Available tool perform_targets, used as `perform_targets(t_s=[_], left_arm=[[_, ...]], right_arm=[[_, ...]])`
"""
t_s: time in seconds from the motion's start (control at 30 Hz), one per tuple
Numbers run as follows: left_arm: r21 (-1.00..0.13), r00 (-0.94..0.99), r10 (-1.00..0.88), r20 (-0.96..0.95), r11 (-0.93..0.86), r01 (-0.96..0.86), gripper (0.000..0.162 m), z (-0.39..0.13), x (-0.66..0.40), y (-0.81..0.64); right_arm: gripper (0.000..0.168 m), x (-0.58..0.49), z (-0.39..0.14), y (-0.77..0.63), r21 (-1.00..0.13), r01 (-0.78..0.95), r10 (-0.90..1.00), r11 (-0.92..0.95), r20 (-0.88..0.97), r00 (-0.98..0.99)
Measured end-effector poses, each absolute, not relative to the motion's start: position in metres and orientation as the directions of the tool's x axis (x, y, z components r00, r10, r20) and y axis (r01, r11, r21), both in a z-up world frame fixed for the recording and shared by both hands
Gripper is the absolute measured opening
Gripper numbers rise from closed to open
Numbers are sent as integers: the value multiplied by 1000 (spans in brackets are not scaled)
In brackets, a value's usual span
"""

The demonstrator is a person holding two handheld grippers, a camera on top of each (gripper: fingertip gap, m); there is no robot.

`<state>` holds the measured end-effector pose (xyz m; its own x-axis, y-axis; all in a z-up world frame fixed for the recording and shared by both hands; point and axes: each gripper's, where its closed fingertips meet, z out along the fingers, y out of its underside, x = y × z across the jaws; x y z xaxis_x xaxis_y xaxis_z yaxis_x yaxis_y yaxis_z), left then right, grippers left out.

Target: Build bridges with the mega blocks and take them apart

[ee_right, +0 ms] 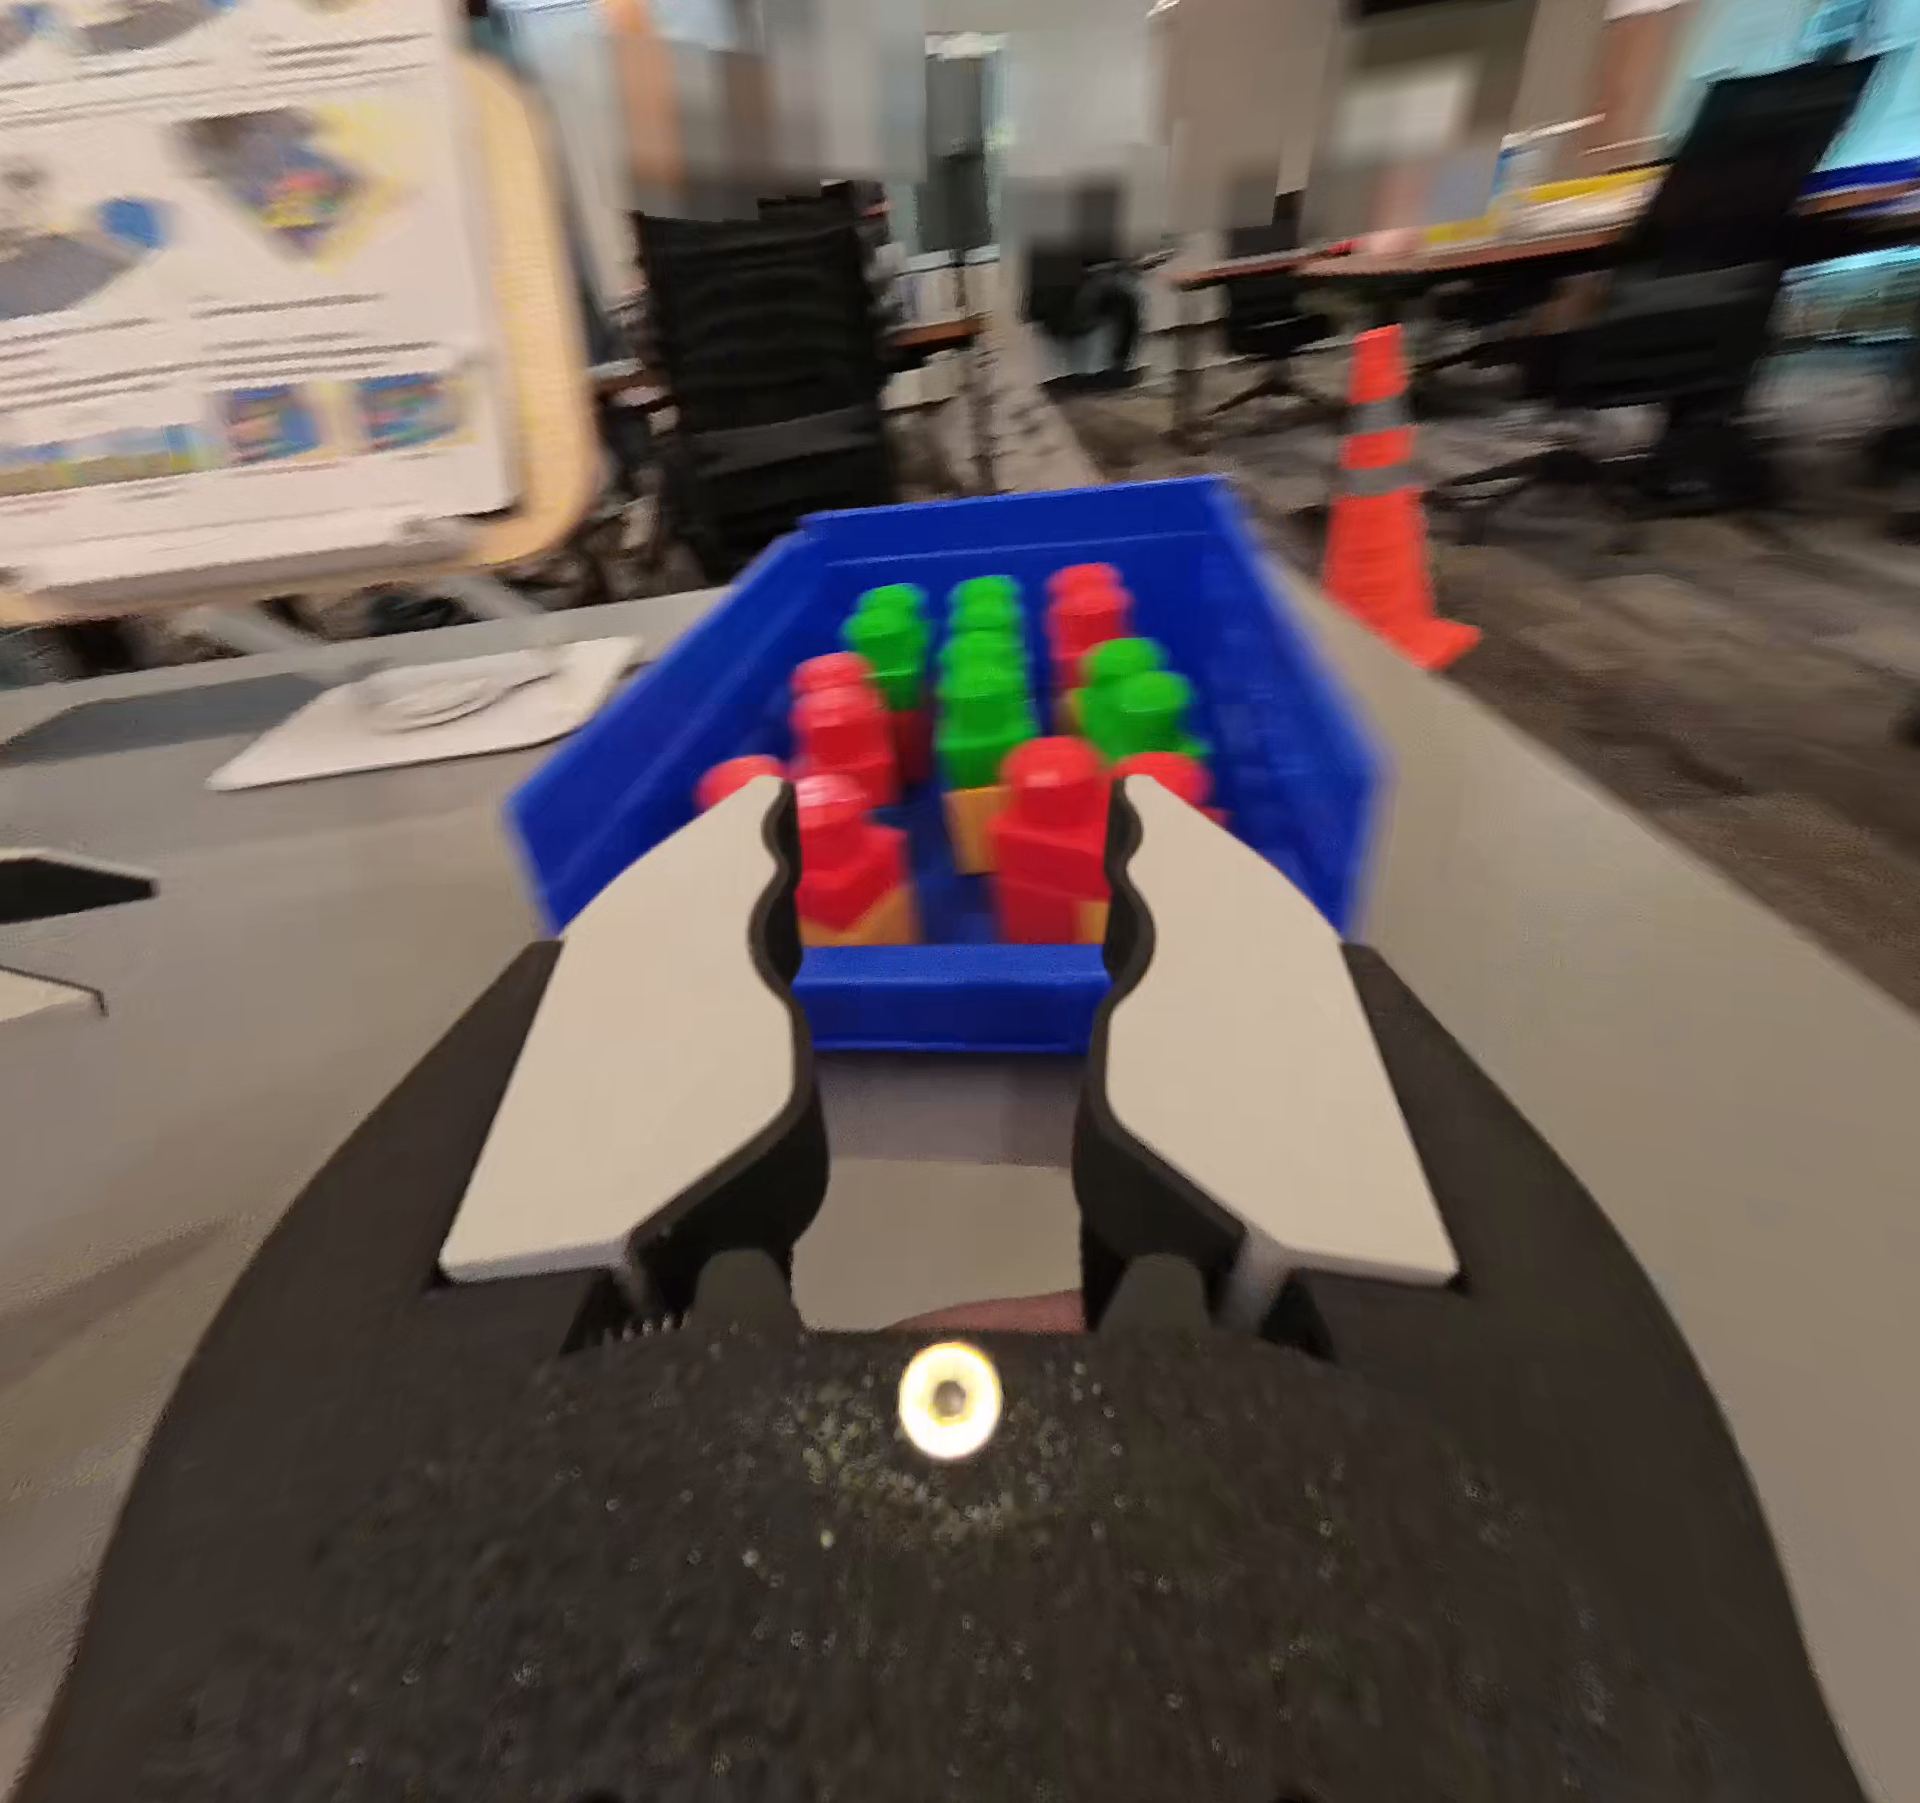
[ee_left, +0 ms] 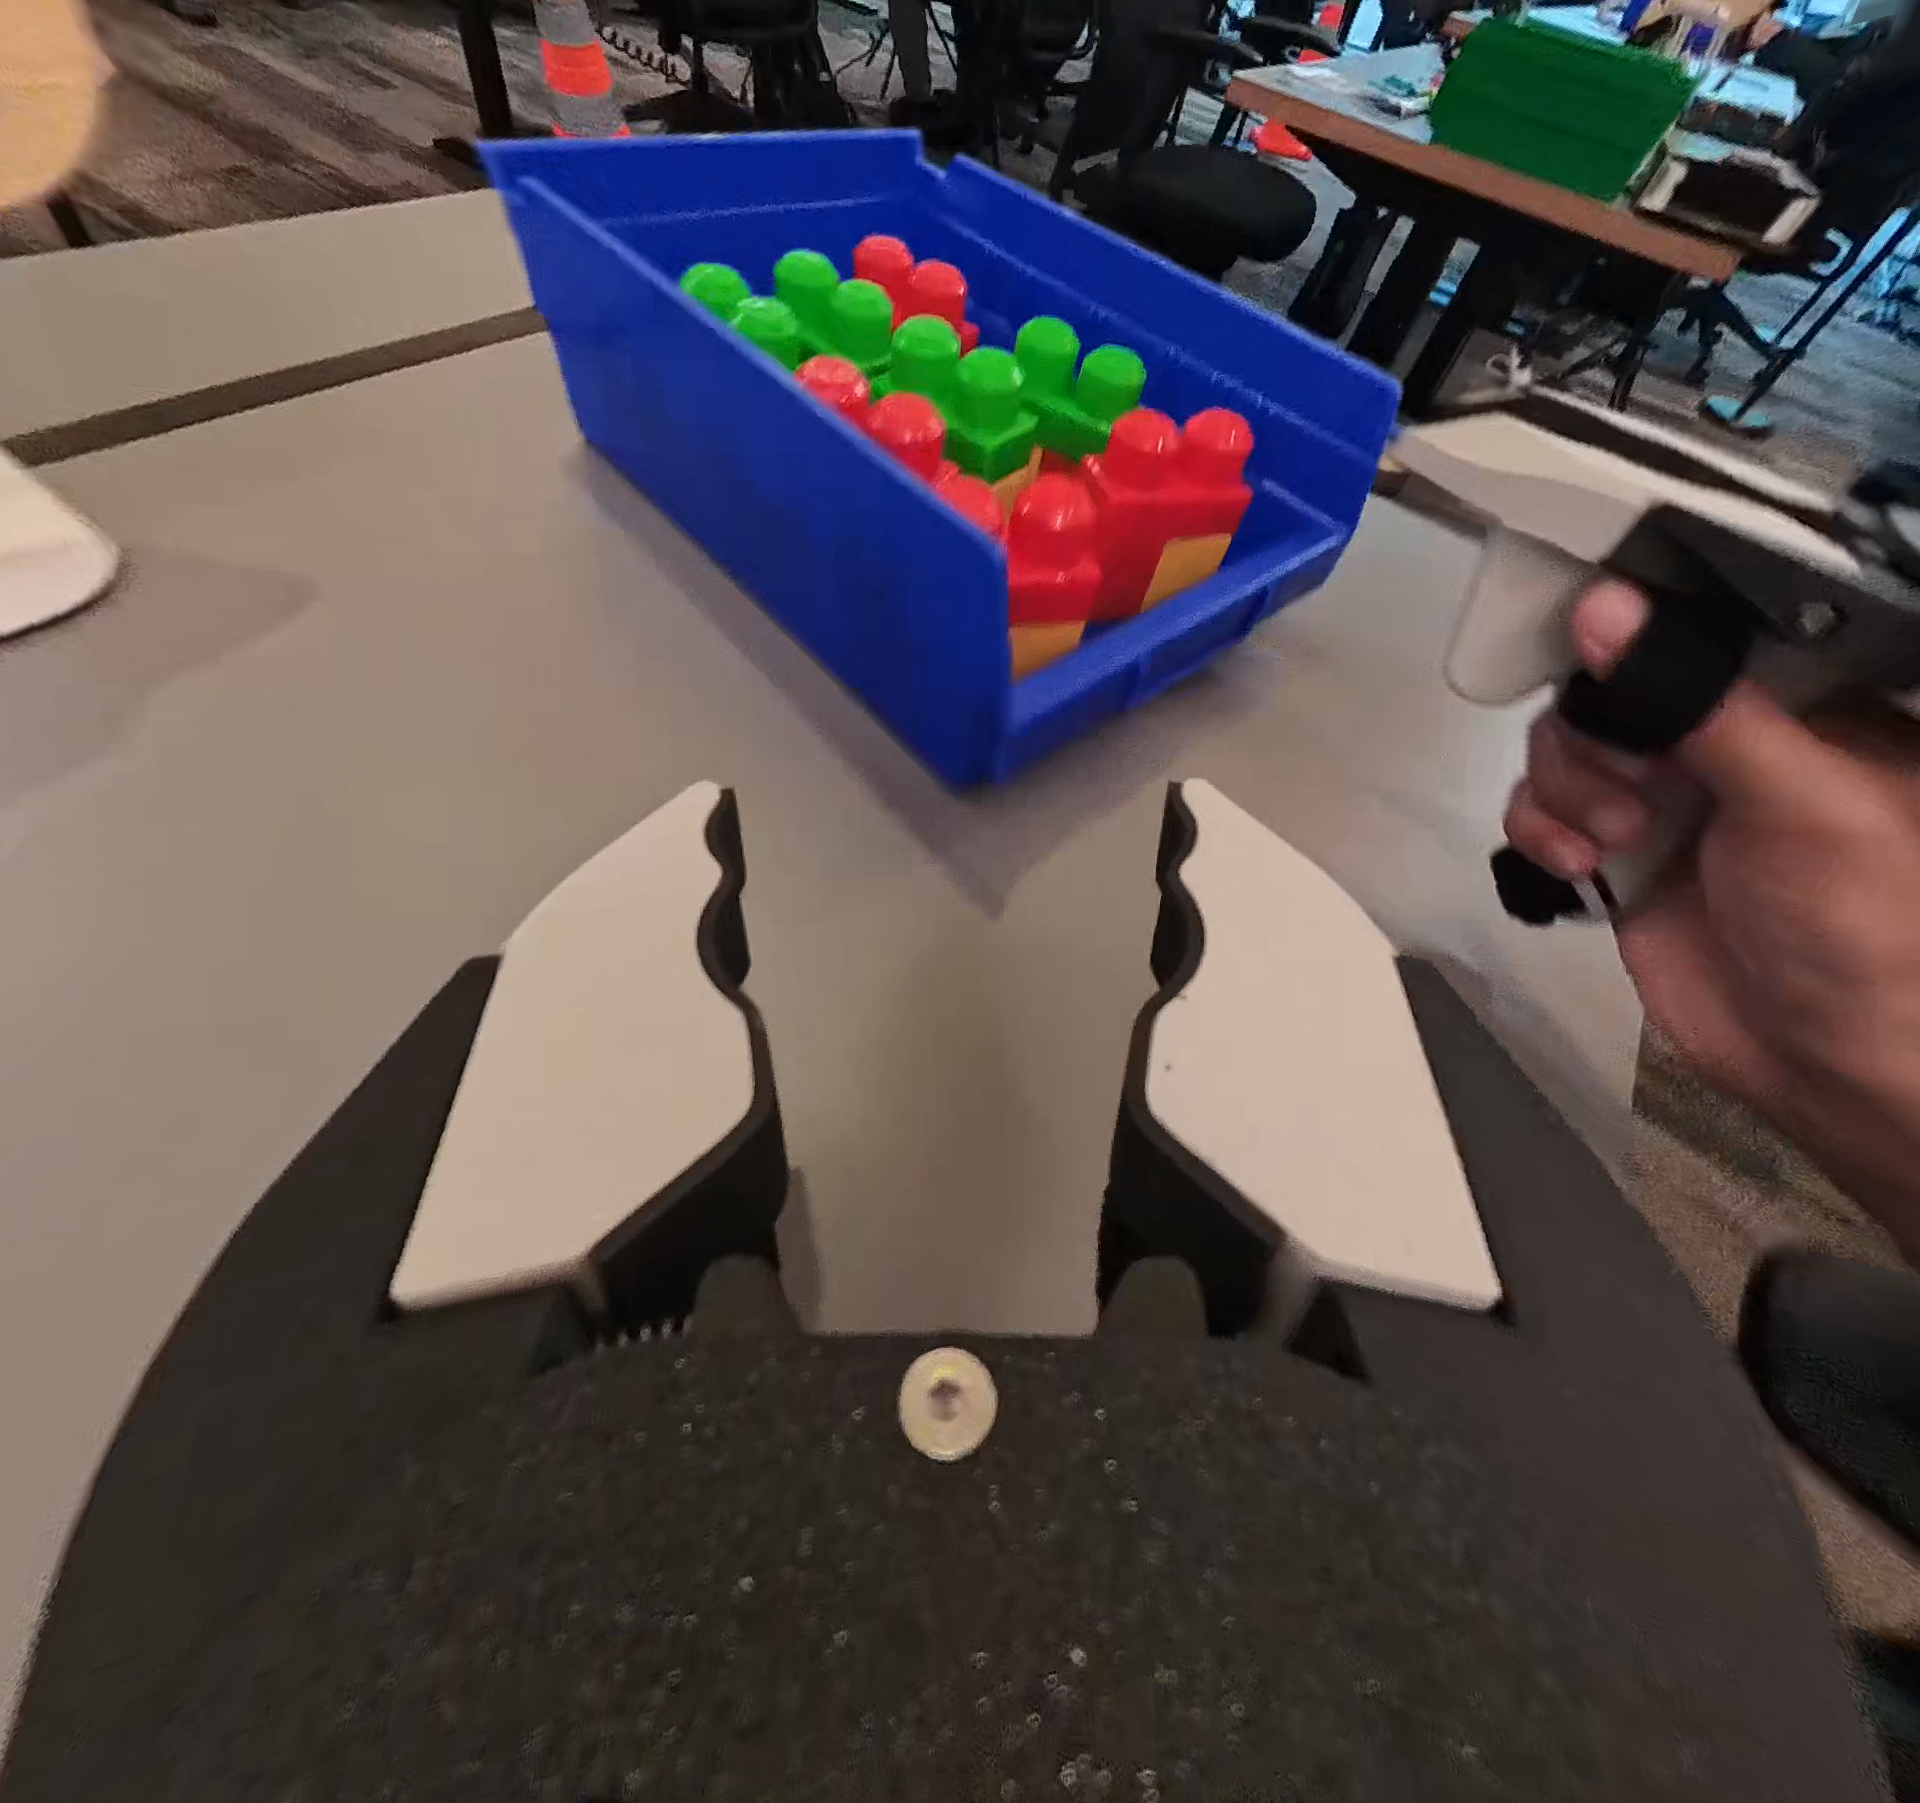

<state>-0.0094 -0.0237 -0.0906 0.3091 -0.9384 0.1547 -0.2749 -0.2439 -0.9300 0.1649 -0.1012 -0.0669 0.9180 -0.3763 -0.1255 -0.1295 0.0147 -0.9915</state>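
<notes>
The left gripper (ee_left: 951,797) has its jaws spread wide and empty above the bare grey table (ee_left: 364,714), short of the blue plastic bin (ee_left: 748,506). The right gripper (ee_right: 951,797), equally wide and empty, points at the bin's low front wall. Inside stand red, green and orange mega blocks (ee_left: 987,403), none between either jaws.

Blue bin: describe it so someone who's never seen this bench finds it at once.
On the grey table, look just beyond the open left gripper, where the right gripper points too. The blue bin is an open-topped plastic box with a low front lip, packed with upright red and green blocks. It is the only blue container on this table; the green bin sits on another desk.
</notes>
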Motion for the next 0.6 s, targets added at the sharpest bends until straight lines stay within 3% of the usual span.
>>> perform_targets(t_s=[0.1, 0.23, 0.3, 0.4, 0.6], left_arm=[[-912, 341, -920, 196, -299, -282, 78, -96, 52, -21], [-877, 443, -867, 230, -382, -293, 74, -117, 102, -8], [-866, 491, -839, 237, -411, -284, 60, -124, 111, 0], [-887, 570, -793, 214, -402, -226, 20, -118, 107, 17], [-901, 685, -711, 161, -389, -192, 4, -116, 87, 40]], right_arm=[[56, 212, -75, -125, -984, -176, -489, 15, -160, 857], [57, 227, -102, -124, -962, -266, -491, -64, -202, 847], [57, 227, -111, -119, -953, -286, -495, -97, -203, 845], [55, 236, -106, -110, -953, -288, -523, -90, -201, 828], [42, 236, -121, -86, -938, -315, -548, -142, -190, 815]])
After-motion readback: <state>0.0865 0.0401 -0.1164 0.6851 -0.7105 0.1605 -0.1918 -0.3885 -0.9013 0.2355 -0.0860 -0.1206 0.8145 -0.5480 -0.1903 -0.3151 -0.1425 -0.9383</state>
